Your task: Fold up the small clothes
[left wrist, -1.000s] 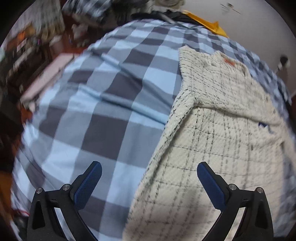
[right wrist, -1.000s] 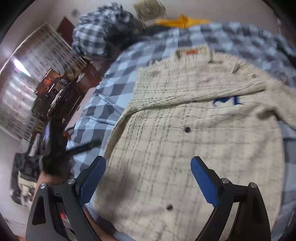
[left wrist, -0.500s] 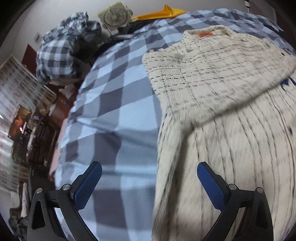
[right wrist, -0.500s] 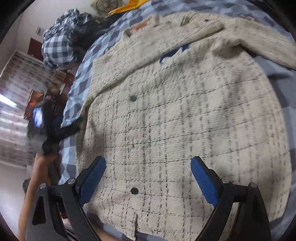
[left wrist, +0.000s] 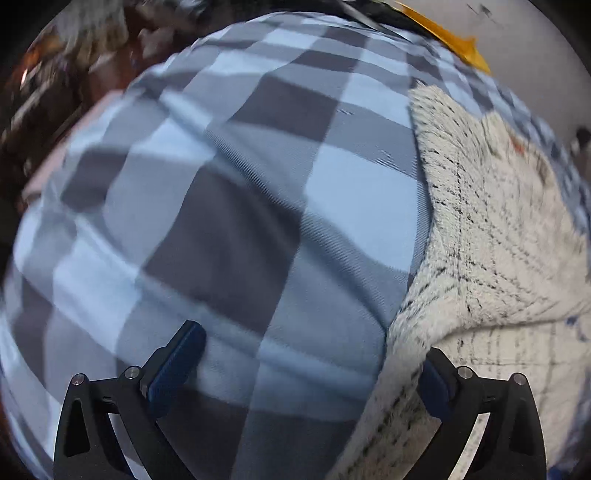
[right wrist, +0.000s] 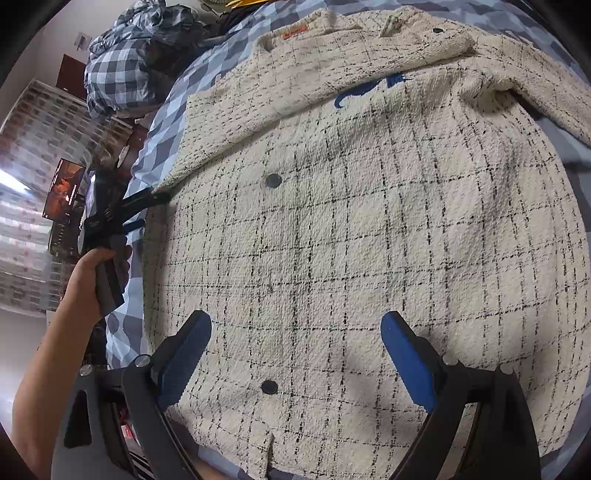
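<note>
Cream jacket (right wrist: 369, 221) with thin black check lines is lying spread flat on a bed covered by a blue and grey checked sheet (left wrist: 240, 221). An orange label (right wrist: 295, 32) is sitting at the collar at the far side, but its writing is too small to read. A blue embroidered mark (right wrist: 369, 90) is showing on the chest, partly hidden under the left sleeve (right wrist: 295, 85), which is lying folded across the front; I cannot read it as letters. Dark round buttons (right wrist: 273, 180) are running down the middle of the fuzzy, woven-looking fabric.

The right gripper (right wrist: 295, 354) is hovering over the near part of the jacket, with its blue-padded fingers (right wrist: 404, 362) standing wide apart and holding nothing. The left gripper (left wrist: 303, 365), held by a hand (right wrist: 92, 266), is sitting at the left edge of the jacket under the sleeve, fingers spread open, one finger over the sheet and the other against the cloth edge. A checked blanket pile (right wrist: 122, 66) is lying at the far left.
</note>
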Motion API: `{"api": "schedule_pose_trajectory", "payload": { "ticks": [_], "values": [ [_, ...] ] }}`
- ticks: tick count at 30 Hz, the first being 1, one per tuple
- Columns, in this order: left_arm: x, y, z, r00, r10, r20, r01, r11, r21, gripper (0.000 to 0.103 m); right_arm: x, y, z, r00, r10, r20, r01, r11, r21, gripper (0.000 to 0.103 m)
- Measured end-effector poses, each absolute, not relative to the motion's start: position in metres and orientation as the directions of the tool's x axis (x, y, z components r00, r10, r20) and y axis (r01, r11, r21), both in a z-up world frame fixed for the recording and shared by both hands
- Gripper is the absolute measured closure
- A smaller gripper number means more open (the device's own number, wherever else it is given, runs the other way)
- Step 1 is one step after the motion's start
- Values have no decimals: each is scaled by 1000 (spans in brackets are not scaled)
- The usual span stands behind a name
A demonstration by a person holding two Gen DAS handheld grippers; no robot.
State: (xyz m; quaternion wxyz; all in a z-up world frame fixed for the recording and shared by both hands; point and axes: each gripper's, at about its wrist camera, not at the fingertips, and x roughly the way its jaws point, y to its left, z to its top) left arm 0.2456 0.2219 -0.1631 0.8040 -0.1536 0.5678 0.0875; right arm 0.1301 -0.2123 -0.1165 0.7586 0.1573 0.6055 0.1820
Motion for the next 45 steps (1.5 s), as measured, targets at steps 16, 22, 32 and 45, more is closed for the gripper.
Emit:
{"api": "schedule_pose_trajectory", "payload": {
  "ticks": [16,22,32,45],
  "values": [
    [254,124,-52,476,72,-877,-96,995,30,0,125,-218,-114,168,508,-845,-41,860,509,12],
    [302,68,-105,403,-11,-915,-68,997,-42,0,126,-225,-124,131,513,-848,5,855,518,12],
    [288,151,-155,354,46,-934,-188,982,-23,0,137,-218,-140,100,511,-854,-13,859,513,12],
    [112,153,-23,538,44,-842,-245,964,-107,0,126,-228,-131,225,493,-840,-1,862,506,12]
  ]
}}
